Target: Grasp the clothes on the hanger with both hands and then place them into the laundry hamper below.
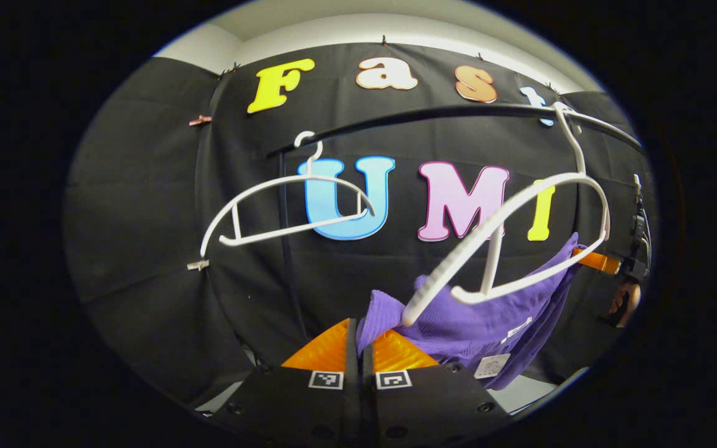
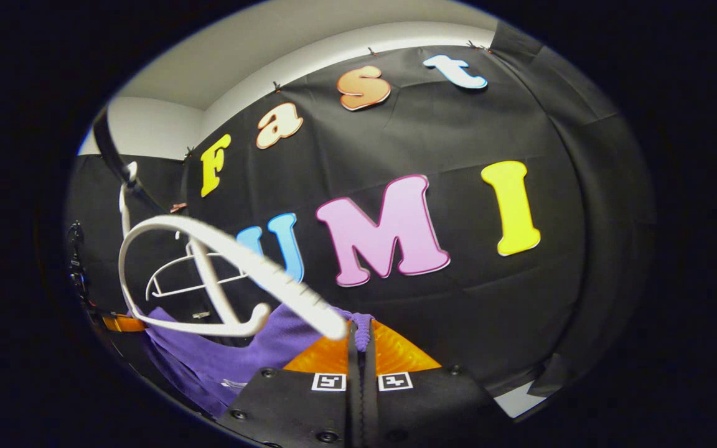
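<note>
**Ana:** Left gripper view first, going left to right. What is there?

**Ben:** A thin white plastic hanger (image 1: pixel 284 208) hangs bare from a dark rail (image 1: pixel 433 115) at far left. Right of it a second white hanger (image 1: pixel 508 242) hangs tilted, near the camera. A purple garment (image 1: pixel 477 317) of soft ribbed knit, with a pale tag sewn in, droops below that hanger rather than sitting on its shoulders.

**Ana:** And the tongs?

**Ben:** The left tongs (image 1: pixel 358 345) are pressed shut, fingers nearly meeting, with a fold of the purple cloth lying at their right finger. Whether it is truly pinched I cannot tell. At far right the other tool and a hand (image 1: pixel 623 302) hold the garment's far edge.

**Ana:** Right gripper view?

**Ben:** The tilted hanger (image 2: pixel 209 280) curves at left, the purple cloth (image 2: pixel 221 361) beneath it. The right tongs (image 2: pixel 360 339) are closed tight on a small bunch of purple fabric.

**Ana:** What could go wrong?

**Ben:** I judge the knit may snag on the hanger's notched arm and drag it off the rail. A thin pinch on stretchy cloth could slip free. No hamper is in sight, so the lowering would be blind.
</note>
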Demonstrator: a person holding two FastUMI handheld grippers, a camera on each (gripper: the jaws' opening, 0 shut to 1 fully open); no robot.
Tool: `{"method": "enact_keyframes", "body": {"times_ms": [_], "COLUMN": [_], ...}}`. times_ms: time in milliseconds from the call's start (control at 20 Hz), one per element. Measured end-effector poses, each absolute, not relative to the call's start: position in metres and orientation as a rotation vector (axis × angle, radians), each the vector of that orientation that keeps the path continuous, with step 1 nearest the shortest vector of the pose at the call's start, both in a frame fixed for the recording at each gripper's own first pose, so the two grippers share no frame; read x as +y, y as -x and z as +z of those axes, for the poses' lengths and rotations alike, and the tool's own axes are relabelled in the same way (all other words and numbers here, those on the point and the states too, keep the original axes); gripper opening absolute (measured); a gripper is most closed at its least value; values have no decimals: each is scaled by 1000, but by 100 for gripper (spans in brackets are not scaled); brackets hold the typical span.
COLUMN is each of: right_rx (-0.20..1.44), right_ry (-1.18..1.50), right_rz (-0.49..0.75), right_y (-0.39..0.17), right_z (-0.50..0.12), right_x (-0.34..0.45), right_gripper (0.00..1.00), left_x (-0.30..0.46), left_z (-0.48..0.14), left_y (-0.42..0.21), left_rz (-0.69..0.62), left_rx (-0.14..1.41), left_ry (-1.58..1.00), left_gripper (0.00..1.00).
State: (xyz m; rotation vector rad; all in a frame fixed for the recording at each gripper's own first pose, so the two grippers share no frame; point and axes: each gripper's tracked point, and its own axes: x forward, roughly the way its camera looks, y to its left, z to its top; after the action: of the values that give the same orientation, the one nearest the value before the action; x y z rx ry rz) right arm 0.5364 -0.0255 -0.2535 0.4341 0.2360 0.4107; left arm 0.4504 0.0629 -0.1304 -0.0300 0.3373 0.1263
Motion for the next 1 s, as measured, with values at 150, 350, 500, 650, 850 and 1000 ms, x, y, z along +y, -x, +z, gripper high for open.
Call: {"method": "enact_keyframes", "body": {"times_ms": [150, 350, 500, 650, 850, 1000], "right_rx": [272, 281, 308, 312, 329, 337], "right_ry": [-460, -465, -466, -499, -518, -525], "right_rz": [443, 495, 535, 546, 533, 540], "right_y": [-505, -459, -425, -397, -367, -349], "right_z": [-269, -267, -262, -247, -234, -219], "right_x": [-4, 11, 19, 28, 43, 53], "right_gripper": [4, 4, 4, 4, 4, 4], "left_x": [63, 53, 28, -3, -49, -84], "left_z": [-165, -192, -190, -186, -177, -156], "left_y": [-434, -414, -404, -397, -385, -380], "left_rz": [137, 118, 66, 3, -95, -184], "left_rx": [376, 420, 415, 417, 417, 377], "left_ry": [40, 42, 52, 50, 63, 37], "left_gripper": [5, 5, 5, 5, 5, 5]}}
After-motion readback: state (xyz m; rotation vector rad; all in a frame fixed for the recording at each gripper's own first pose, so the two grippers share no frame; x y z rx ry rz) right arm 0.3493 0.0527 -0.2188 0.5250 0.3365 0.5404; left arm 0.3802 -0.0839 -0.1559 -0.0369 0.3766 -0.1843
